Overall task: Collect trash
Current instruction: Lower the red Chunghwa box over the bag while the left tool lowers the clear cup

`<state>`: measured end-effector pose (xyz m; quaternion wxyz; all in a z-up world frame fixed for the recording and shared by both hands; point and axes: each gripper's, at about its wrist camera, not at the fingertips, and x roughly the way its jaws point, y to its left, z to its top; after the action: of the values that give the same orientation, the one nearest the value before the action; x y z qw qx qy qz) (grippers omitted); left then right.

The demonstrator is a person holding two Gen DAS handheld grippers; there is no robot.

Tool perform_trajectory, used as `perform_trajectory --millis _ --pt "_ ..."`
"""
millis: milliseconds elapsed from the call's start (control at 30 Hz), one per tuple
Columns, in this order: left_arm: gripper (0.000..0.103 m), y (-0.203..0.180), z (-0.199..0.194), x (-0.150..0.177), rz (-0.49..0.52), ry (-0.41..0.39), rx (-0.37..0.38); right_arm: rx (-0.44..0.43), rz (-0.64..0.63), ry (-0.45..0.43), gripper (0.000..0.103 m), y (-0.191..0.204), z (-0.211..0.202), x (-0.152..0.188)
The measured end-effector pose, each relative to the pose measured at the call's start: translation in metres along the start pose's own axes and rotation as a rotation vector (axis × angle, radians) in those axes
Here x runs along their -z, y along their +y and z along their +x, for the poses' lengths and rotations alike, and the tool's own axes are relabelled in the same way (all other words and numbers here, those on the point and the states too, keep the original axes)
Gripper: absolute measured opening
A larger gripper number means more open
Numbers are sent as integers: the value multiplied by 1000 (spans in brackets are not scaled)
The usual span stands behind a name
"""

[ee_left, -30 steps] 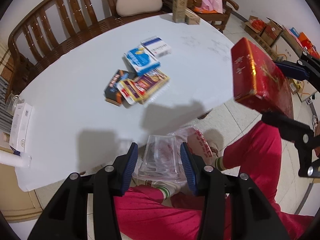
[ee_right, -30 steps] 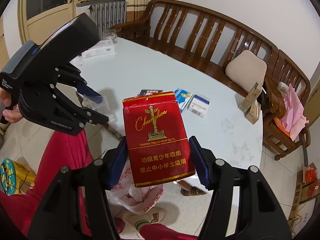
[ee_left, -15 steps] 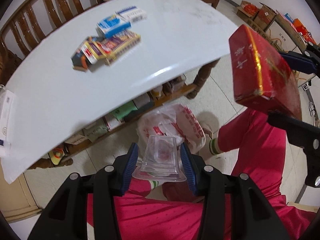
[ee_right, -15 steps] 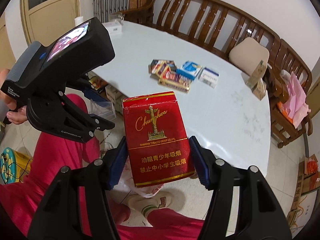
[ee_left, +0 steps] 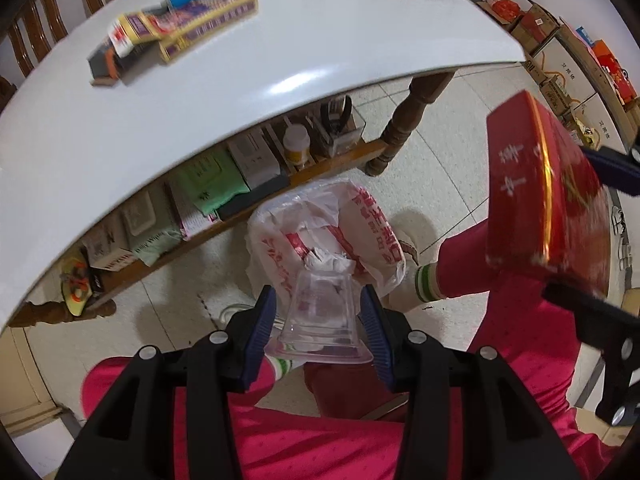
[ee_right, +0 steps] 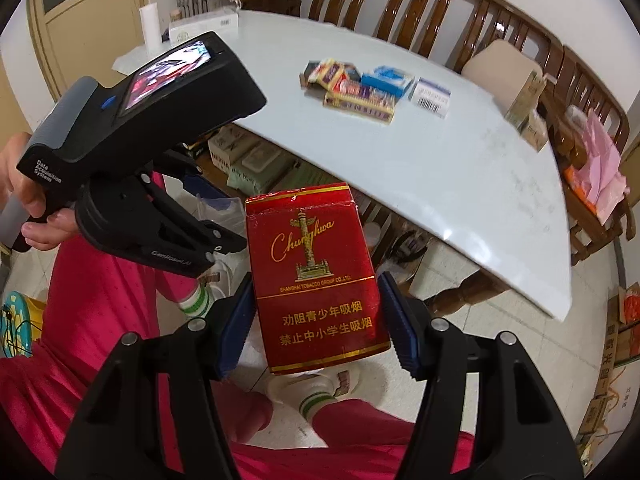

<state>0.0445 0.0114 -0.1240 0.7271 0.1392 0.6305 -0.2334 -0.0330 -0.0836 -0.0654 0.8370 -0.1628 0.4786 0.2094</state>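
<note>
My left gripper (ee_left: 318,330) is shut on a clear plastic container (ee_left: 320,312) and holds it just above the open mouth of a white and red plastic bag (ee_left: 320,236) on the floor. My right gripper (ee_right: 318,320) is shut on a red Chunghwa cigarette carton (ee_right: 316,276), held upright off the table; the carton also shows at the right of the left wrist view (ee_left: 548,200). Several cigarette packs (ee_right: 356,88) lie on the white table (ee_right: 460,168).
A shelf under the table (ee_left: 256,196) holds boxes and a bottle. The person's red trouser legs (ee_left: 520,320) and striped socks are beside the bag. A wooden bench (ee_right: 440,24) runs behind the table. Cardboard boxes (ee_left: 560,52) stand on the floor at right.
My left gripper has come off the table edge and lowered with the clear container toward the bag on the floor. My right gripper has drawn back from the table with the carton.
</note>
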Motion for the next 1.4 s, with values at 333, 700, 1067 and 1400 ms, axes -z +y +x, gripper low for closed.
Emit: perform_trajectory --millis 333,700,1067,1400 --pt "43 5 49 -3 -33 61 19 -28 57 69 60 -3 49 20" --pt "43 25 110 -16 -153 151 103 -60 150 173 60 -13 121 46" --pt "43 37 176 -30 -265 242 137 -75 245 274 60 -19 192 76" --pt "43 44 223 -36 -293 330 158 -107 288 368 60 -17 237 93"
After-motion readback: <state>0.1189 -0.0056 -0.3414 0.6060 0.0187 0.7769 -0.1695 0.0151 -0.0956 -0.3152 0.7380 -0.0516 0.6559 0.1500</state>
